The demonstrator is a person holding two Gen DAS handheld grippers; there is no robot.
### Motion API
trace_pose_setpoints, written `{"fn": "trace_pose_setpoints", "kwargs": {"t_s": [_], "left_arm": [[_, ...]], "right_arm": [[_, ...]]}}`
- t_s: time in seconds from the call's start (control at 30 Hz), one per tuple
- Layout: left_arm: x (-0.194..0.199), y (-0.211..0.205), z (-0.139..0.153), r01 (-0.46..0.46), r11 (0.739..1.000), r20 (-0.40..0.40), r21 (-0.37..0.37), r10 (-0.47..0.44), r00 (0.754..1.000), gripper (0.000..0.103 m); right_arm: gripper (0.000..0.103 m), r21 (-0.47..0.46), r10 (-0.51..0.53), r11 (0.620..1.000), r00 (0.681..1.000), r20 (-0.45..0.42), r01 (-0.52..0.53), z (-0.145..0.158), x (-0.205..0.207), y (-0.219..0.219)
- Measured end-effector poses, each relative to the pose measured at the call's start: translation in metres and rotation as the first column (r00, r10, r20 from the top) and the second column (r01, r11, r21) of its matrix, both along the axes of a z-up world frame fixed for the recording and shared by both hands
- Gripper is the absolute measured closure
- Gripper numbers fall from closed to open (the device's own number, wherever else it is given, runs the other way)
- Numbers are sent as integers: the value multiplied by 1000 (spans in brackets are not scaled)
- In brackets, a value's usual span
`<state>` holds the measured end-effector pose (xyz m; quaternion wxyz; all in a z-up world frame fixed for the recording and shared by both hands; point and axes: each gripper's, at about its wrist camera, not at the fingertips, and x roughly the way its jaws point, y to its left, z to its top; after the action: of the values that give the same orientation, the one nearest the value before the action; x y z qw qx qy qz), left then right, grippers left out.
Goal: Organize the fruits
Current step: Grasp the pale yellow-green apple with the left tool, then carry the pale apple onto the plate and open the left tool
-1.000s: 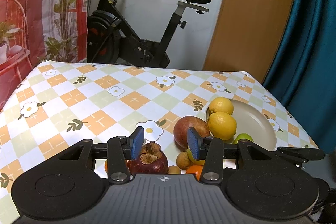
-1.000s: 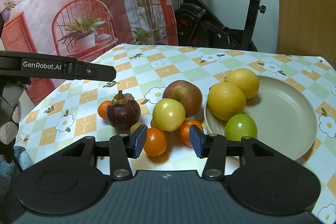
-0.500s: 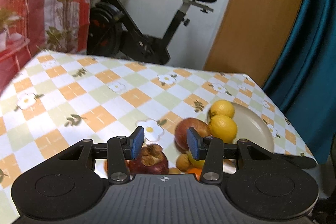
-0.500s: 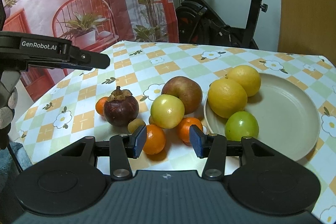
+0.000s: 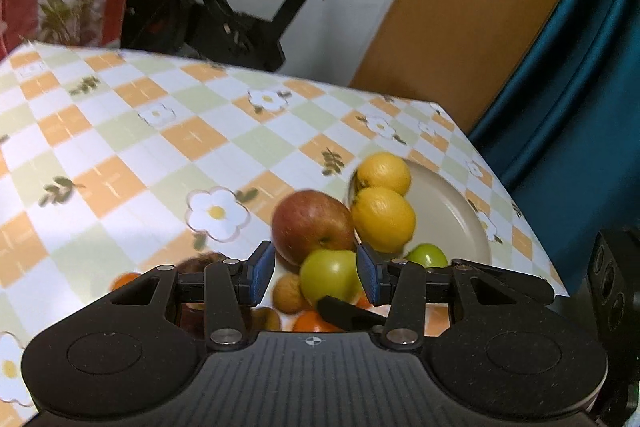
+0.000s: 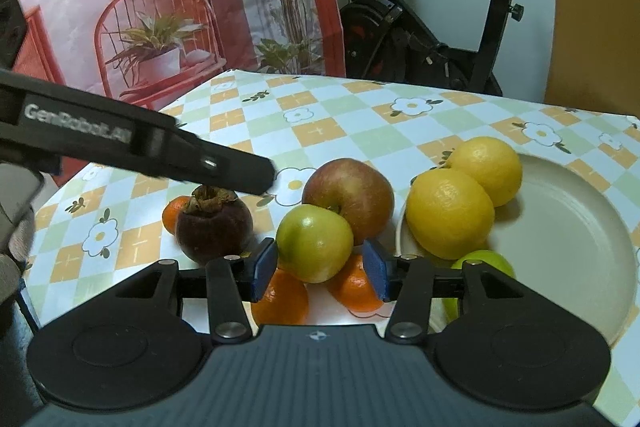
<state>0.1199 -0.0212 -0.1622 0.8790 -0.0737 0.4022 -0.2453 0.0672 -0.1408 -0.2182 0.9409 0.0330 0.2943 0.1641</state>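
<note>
Both the left tool and the right tool stood apart; the round yellow-green apple lay on the checked bench, left of the beige plate.

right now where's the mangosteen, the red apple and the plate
mangosteen (image 6: 214, 233), right wrist view, front of its dark skin
red apple (image 6: 352, 191), right wrist view, upper front
plate (image 6: 572, 227), right wrist view, bare inner surface

Between the parted blue pads of the left gripper, a round yellow-green apple sits before a red apple.
</note>
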Motion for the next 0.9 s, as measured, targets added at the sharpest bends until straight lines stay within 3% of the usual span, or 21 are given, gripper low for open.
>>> {"fn": "trace_pose_setpoints", "kwargs": {"t_s": [0.57, 0.9], "left_arm": [[14, -17, -27, 60, 998, -89, -1, -60, 994, 55], [10, -19, -25, 68, 998, -61, 1, -67, 996, 55]], "right_arm": [[52, 16, 22, 1000, 1000, -5, -22, -6, 8, 2], [54, 26, 18, 1000, 1000, 0, -18, -5, 6, 1]]}}
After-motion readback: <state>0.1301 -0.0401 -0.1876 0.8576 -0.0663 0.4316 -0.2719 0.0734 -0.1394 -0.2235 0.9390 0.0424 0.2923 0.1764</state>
